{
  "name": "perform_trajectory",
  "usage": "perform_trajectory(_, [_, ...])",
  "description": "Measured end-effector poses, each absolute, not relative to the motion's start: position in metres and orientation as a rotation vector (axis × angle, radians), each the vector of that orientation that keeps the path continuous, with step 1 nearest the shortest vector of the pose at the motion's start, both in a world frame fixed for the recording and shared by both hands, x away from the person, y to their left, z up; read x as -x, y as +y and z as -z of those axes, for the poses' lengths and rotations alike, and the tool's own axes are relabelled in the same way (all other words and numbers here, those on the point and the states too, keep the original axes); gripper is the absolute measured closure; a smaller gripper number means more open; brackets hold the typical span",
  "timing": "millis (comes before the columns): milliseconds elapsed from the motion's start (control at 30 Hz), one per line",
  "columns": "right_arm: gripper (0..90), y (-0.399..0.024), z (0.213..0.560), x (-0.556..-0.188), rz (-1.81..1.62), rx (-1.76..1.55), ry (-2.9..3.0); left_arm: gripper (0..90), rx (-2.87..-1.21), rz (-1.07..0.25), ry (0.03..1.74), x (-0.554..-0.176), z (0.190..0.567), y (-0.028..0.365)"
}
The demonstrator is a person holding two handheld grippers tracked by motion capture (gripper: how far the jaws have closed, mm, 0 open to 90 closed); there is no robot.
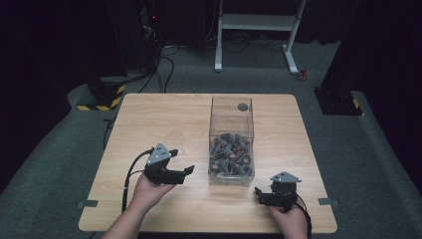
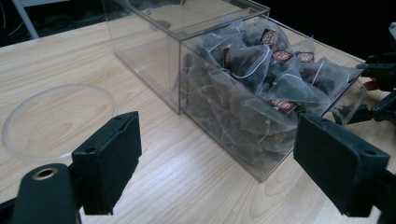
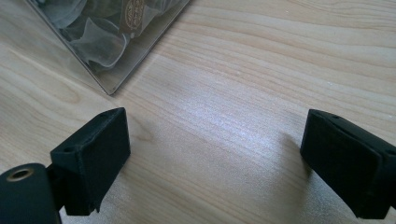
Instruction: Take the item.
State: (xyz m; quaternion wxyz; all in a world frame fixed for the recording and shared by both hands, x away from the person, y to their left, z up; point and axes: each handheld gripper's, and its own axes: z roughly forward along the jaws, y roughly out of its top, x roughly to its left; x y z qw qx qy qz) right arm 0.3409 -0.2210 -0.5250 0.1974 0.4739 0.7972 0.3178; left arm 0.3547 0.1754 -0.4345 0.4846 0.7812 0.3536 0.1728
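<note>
— Tea bags (image 2: 261,79) fill the near end of the clear box (image 1: 231,142) mid-table. Why do both grippers wait beside it?

— Likely lining up a reach: left gripper (image 1: 181,172) left of the box, right gripper (image 1: 261,193) at its near right corner, both spread wide, empty.

— Obstacles?

— A clear ring (image 2: 58,121) left of the box; the box walls themselves.

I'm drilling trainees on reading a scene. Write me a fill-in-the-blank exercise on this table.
1. The tea bags lie inside a clear ____ box.
2. Both the left gripper and the right gripper have their jaws ____.
3. The clear round glass stands on the box's ____ side in the high view.
4. The table has a top of light ____.

Missing words: plastic; open; left; wood
</note>
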Motion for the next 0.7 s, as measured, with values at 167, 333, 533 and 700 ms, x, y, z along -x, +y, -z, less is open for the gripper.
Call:
perform_trajectory(167, [8.0,-0.221,0.525,-0.340,-0.890,-1.330,2.229,16.1,-1.913,-0.403,0.839,-0.361,0.433,0.165])
perform_trajectory(333, [8.0,-0.222,0.525,-0.339,-0.891,-1.330,2.228,16.9,-1.917,-0.401,0.811,-0.363,0.429,0.155])
perform_trajectory(533, [7.9,-0.221,0.525,-0.339,-0.890,-1.332,2.229,18.4,-1.901,-0.378,0.805,-0.364,0.429,0.146])
perform_trajectory(700, [7.9,-0.221,0.525,-0.339,-0.891,-1.330,2.229,19.2,-1.902,-0.364,0.793,-0.368,0.429,0.138])
